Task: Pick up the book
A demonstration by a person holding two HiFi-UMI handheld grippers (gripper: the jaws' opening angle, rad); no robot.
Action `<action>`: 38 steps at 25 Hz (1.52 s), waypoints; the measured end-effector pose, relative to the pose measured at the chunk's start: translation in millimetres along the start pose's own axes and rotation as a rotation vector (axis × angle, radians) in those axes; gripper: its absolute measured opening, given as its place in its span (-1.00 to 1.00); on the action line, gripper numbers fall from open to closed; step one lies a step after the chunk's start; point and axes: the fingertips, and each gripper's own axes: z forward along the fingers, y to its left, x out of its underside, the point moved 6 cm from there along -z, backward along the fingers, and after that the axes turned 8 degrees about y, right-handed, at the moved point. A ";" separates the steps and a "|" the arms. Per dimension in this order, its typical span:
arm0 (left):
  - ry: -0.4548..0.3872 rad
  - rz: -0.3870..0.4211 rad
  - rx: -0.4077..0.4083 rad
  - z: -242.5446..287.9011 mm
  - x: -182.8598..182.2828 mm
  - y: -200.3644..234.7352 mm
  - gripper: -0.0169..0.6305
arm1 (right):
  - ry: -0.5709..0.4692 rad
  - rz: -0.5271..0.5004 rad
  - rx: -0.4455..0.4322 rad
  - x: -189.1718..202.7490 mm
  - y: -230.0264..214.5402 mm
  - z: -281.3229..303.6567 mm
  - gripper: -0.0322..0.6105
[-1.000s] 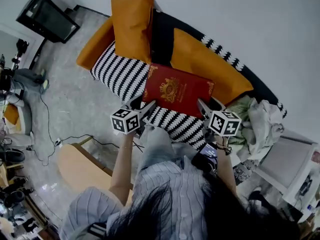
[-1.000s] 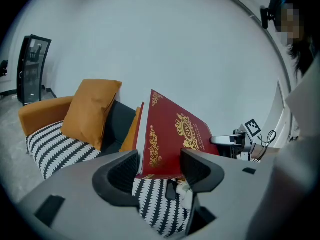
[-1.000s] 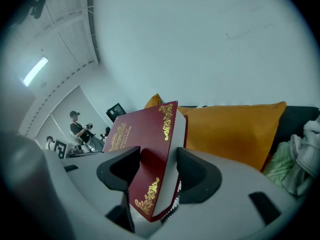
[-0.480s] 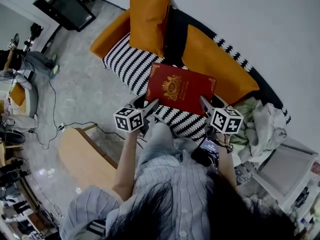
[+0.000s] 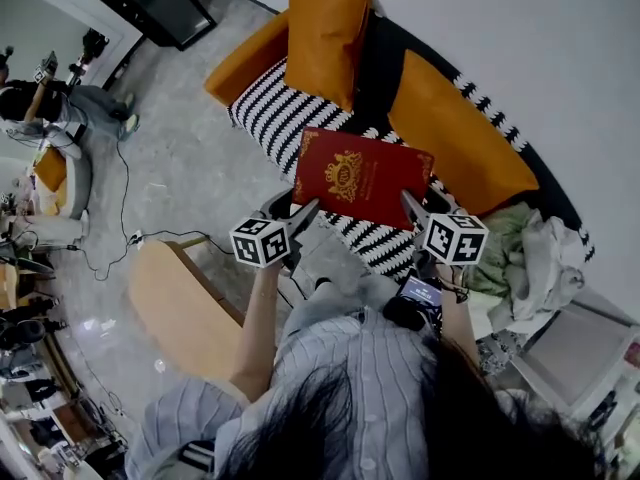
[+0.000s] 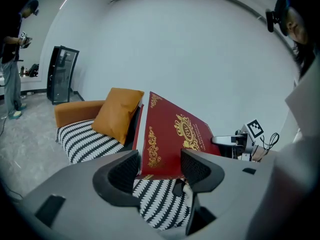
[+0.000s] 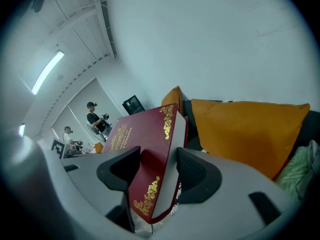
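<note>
The red book [image 5: 360, 176] with gold ornaments is held up at a tilt above the striped sofa seat [image 5: 280, 118]. My left gripper [image 5: 300, 210] is shut on its near left corner, and in the left gripper view the book [image 6: 167, 136] stands between the left gripper's [image 6: 159, 163] pads. My right gripper [image 5: 409, 204] is shut on the near right corner. In the right gripper view the book [image 7: 145, 134], spine and page edge showing, sits between the right gripper's [image 7: 157, 166] jaws.
The sofa has orange cushions [image 5: 325, 33] and an orange backrest [image 5: 460, 138]. A heap of clothes [image 5: 530, 253] lies at its right end. A low wooden table [image 5: 180, 308] stands at the near left. Cables run over the floor [image 5: 150, 238], and people stand at the far left.
Both grippers have carried the book a little up and across above the seat. Both grips on the book look the same.
</note>
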 end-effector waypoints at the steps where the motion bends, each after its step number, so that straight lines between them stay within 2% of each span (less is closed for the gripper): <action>1: -0.002 -0.004 -0.004 -3.7 1.6 2.5 -0.14 | 0.005 -0.004 -0.003 0.8 3.5 2.3 -0.15; 9: -0.030 -0.036 -0.020 -39.4 17.5 23.6 -0.14 | 0.027 -0.043 -0.015 11.6 41.2 14.1 -0.15; 18: -0.044 -0.037 -0.006 -87.4 46.6 43.5 -0.14 | 0.029 -0.052 0.003 46.2 90.5 12.2 -0.15; 27: -0.060 -0.034 0.014 -137.1 80.3 56.2 -0.14 | 0.018 -0.068 0.026 87.2 139.0 1.5 -0.15; 38: -0.047 -0.008 0.035 -207.2 138.3 63.4 -0.14 | 0.006 -0.065 0.049 161.1 199.3 -22.4 -0.15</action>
